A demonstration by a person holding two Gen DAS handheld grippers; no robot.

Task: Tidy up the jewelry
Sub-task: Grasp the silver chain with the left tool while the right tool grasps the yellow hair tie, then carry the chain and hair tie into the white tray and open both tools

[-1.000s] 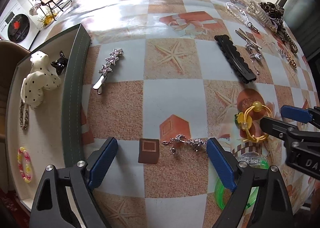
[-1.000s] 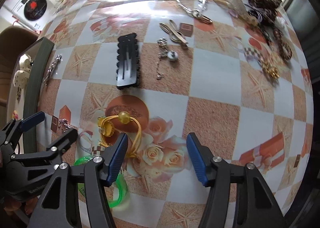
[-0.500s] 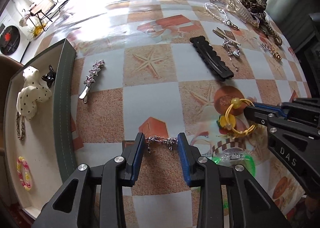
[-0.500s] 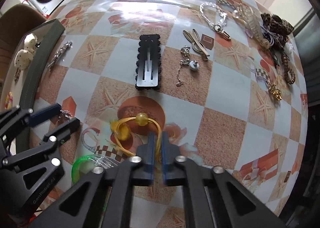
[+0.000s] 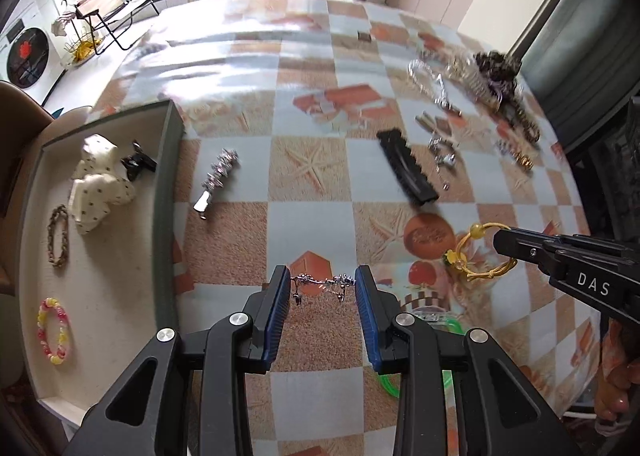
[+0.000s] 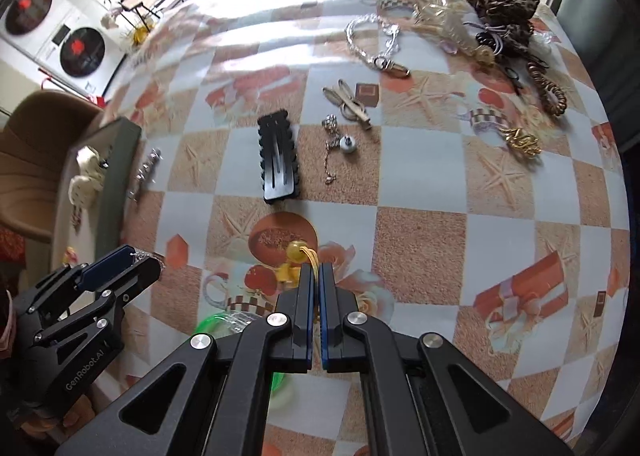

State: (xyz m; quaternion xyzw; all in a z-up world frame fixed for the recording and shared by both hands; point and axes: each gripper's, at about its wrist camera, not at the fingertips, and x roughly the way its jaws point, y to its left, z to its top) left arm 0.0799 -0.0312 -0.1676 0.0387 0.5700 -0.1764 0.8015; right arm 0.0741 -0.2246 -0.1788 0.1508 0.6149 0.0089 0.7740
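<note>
Now left claw grips silver chain, right claw pinches yellow bracelet

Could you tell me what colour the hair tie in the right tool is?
Yellow hair tie, shown best in the left wrist view.

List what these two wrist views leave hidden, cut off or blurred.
- Green ring: left wrist view, mostly behind the left gripper.
- Tray: right wrist view, interior largely behind its wall and the frame edge.
- Far jewelry pile: left wrist view, motion-blurred.
- Yellow hair tie: right wrist view, loop behind the right gripper.
</note>
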